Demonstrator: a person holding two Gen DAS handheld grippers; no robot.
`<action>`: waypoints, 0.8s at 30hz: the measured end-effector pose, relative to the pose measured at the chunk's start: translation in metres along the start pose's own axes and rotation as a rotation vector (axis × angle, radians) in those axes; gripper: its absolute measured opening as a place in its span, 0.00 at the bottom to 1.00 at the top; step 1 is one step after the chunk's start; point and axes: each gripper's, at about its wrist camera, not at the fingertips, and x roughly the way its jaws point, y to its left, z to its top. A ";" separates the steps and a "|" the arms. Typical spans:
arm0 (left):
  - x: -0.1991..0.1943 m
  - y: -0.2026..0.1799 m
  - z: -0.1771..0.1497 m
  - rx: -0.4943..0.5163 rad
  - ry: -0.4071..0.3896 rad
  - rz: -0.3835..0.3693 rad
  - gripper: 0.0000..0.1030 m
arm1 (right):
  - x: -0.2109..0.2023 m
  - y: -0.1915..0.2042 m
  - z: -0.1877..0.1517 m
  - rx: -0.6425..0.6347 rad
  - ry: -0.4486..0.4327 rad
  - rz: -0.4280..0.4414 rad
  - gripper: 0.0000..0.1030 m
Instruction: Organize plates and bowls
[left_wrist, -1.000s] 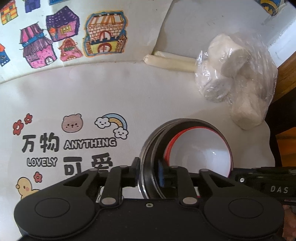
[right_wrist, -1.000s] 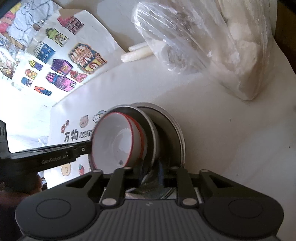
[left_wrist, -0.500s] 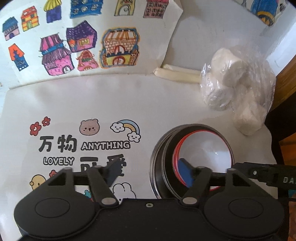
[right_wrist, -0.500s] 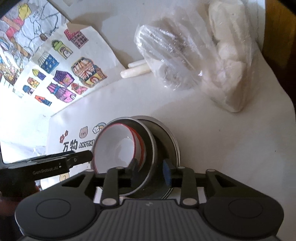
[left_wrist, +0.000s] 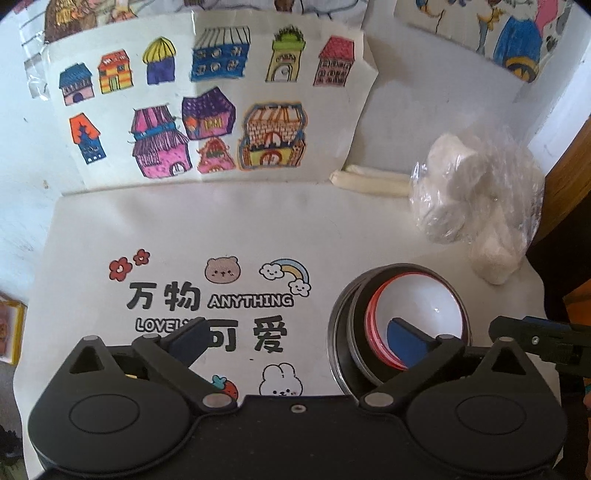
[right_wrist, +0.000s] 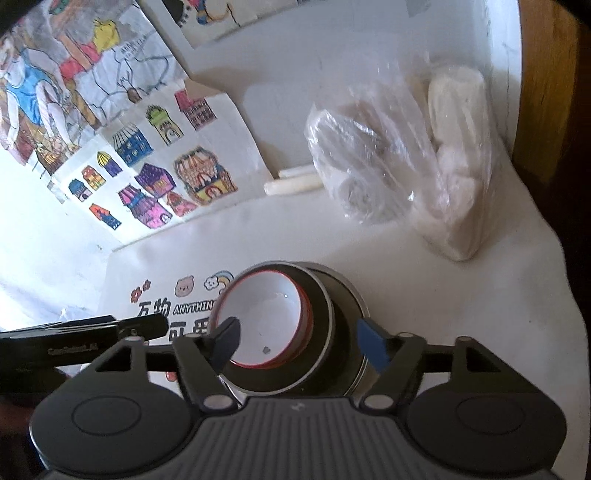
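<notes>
My left hand-held gripper (left_wrist: 299, 338) has just been opening, jaws now spread wide, nothing held. Right hand-held gripper (right_wrist: 301, 341) has also just been opening, jaws wide, straddling the stack without touching. White red-rimmed bowl (left_wrist: 424, 306) sits nested in the metal plates (left_wrist: 341, 325), lower right of left view, on the cartoon-print counter (left_wrist: 221, 229). Plastic bag (right_wrist: 399, 162) upper right.

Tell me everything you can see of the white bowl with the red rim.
The white bowl is round, glossy white inside with a thin red rim and a small dark speck low on its inner wall. It sits upright, nested inside a metal bowl that rests in a wider metal dish on the printed table cover. It looks empty; no gripper touches it.
</notes>
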 end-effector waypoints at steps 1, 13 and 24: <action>-0.003 0.001 0.000 0.003 -0.008 -0.006 0.99 | -0.003 0.002 -0.001 0.000 -0.012 -0.005 0.84; -0.050 0.028 -0.019 0.092 -0.100 -0.088 0.99 | -0.051 0.045 -0.041 0.039 -0.185 -0.084 1.00; -0.112 0.072 -0.058 0.156 -0.227 -0.126 0.99 | -0.098 0.100 -0.103 0.099 -0.346 -0.182 1.00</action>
